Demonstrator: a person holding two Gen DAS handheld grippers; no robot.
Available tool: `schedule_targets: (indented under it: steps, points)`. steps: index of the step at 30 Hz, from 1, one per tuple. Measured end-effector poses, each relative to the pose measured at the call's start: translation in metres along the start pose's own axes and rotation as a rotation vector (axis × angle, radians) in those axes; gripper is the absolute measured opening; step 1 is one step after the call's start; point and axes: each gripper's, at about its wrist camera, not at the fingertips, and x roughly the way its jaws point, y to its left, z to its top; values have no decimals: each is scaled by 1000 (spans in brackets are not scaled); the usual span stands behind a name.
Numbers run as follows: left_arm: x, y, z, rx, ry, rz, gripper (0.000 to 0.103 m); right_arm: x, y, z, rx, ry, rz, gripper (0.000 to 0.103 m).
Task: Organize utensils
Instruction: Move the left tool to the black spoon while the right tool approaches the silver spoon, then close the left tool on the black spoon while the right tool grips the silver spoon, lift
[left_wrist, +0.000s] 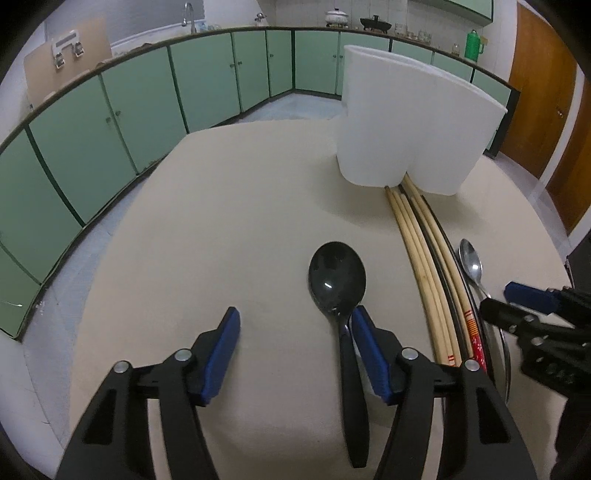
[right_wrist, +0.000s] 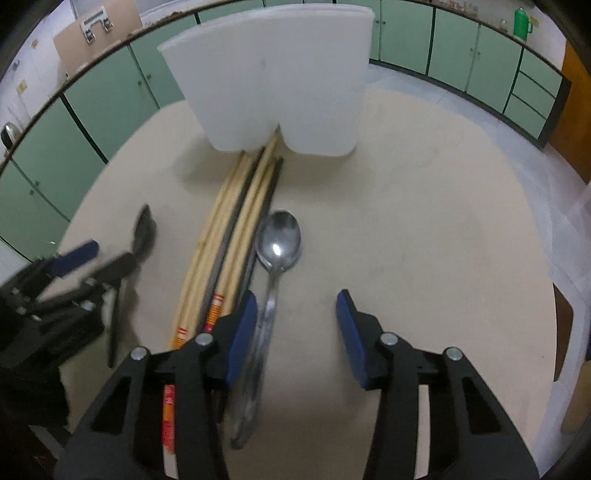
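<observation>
We are in a kitchen with green cupboards (left_wrist: 140, 110) all around, and we work on a big beige table (left_wrist: 221, 206). At the far side stands a white holder (left_wrist: 406, 122) with two round parts. It looks empty to us.

Our left gripper (left_wrist: 295, 332) is open. The black spoon (left_wrist: 338, 280) has its handle between the jaws, touching the right blue pad, but the other pad is well apart. Our right gripper (right_wrist: 295, 317) is open too, a bit narrower. The metal spoon (right_wrist: 279, 243) lies between its jaws, right by the left pad.

What could go wrong? Each spoon sits off to one side, so closing may push it sideways or spin it.

The chopsticks (right_wrist: 236, 229) lie just beside the metal spoon. Our right gripper could catch one by mistake. They also point at the holder and touch its bottom, so they may get bumped.
</observation>
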Motion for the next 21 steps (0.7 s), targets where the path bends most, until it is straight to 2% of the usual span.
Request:
schedule_targets:
  steps: [3,6,9,12,21]
  points:
    - [0,3,3,3,-2,0,66,0,-1,-2,-28,-1,-44,40]
    - [-1,5,3,2,-5,-10,70,-2,-6,-3,-22,-1,-53,40]
    - [2,3,10,13,-11,-16,76,-1,-12,1,11,1,20,43]
    - [6,0,16,24,-14,-13,80,2,-12,10,19,7,47,43]
    - [31,-6,27,37,22,-2,80,19,-2,33,-25,19,17,43]
